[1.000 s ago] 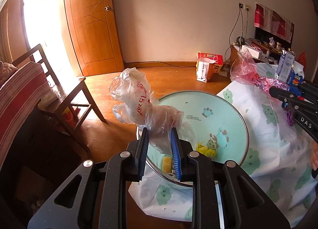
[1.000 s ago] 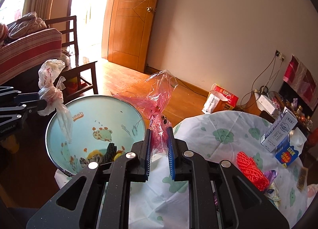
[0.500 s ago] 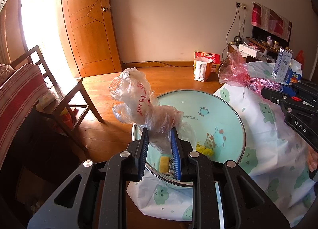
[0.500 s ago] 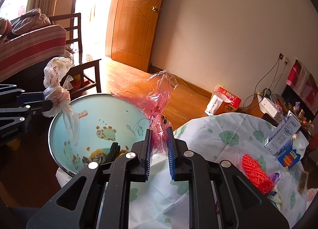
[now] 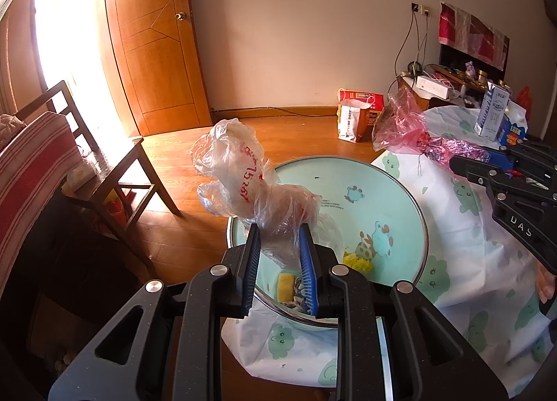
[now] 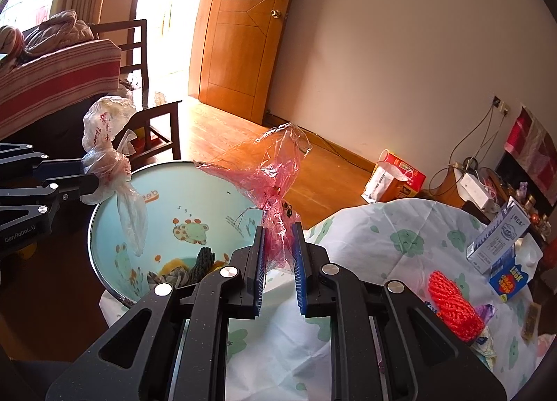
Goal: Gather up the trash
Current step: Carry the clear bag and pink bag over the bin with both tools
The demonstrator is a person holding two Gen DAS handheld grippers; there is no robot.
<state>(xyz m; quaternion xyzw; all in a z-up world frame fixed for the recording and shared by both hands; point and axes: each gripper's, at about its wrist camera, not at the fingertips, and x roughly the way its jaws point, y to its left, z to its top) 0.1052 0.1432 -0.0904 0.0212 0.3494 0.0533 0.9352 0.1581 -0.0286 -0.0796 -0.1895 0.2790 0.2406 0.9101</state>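
Basin [image 5: 383, 199] below, clear bag [image 5: 278, 223] in left gripper [image 5: 278, 254], pink bag [image 6: 278, 227] in right gripper [image 6: 278, 261]

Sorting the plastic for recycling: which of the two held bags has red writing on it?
The clear bag pinched in the left claw; red characters run down its side. The right claw grips an unprinted pink bag.

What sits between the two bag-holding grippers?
The basin, holding scraps, lies below the gap between the left gripper and right gripper, seen in the right wrist view.
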